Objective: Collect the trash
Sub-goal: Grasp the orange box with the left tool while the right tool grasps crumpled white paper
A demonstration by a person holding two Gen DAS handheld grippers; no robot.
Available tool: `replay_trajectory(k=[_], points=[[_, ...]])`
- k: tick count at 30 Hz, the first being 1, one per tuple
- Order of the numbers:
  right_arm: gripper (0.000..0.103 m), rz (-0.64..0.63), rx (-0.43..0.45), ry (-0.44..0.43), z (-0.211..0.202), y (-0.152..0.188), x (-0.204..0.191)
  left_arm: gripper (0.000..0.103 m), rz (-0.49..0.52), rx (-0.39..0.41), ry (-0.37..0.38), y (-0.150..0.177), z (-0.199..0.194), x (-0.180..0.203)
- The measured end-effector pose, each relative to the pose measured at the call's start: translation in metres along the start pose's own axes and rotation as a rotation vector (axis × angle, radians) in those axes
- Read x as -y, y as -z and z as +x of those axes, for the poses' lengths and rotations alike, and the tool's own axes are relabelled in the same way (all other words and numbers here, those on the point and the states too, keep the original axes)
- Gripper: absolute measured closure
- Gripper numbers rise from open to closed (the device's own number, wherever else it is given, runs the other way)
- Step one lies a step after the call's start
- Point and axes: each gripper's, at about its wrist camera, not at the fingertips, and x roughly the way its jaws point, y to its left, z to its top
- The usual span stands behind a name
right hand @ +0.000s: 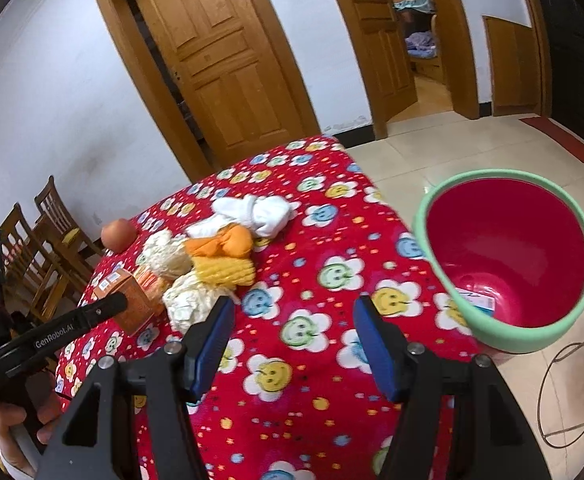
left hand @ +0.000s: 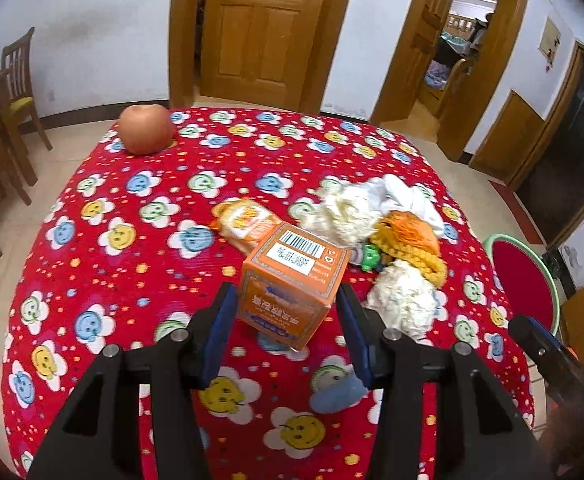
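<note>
The left gripper (left hand: 288,304) holds a small orange cardboard box (left hand: 292,284) with a barcode label between its blue-padded fingers (left hand: 220,324), lifted tilted above the red flower-patterned tabletop (left hand: 132,264). Just beyond the box lie an orange snack wrapper (left hand: 244,222) and crumpled white tissues (left hand: 344,210). The right gripper (right hand: 294,322) hangs half-open and empty, near the green-rimmed red plastic bin (right hand: 504,256) standing right of the box.

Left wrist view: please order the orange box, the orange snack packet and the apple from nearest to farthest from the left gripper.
1. Orange box: between the fingers of the left gripper, tilted above the tablecloth.
2. Orange snack packet: just behind the box, slightly to the left, lying flat.
3. Apple: far left corner of the table, clearly the farthest.
</note>
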Motion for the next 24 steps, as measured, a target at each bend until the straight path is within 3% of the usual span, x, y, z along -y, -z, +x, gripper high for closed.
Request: replay_trajectory(k=[1, 3, 16, 21, 24], points=[[0.038, -0.007, -0.006, -0.006, 0.002, 0.000, -0.004, 0.051, -0.007, 0.002, -0.007, 0.000, -0.001, -0.004], [0.038, -0.022, -0.019, -0.017, 0.008, 0.002, -0.013, 0.071, -0.021, 0.002, -0.012, -0.001, 0.000, -0.010], [0.035, -0.102, -0.093, -0.061, 0.048, 0.007, -0.055, 0.071, -0.049, -0.037, -0.006, 0.004, 0.009, -0.030], [0.035, -0.101, -0.129, -0.057, 0.064, 0.009, -0.057, 0.059, -0.050, -0.048, -0.019, 0.006, 0.013, -0.033], [0.041, -0.082, -0.163, -0.076, 0.072, 0.011, -0.054, 0.054, -0.050, -0.055, -0.019, 0.007, 0.014, -0.034]])
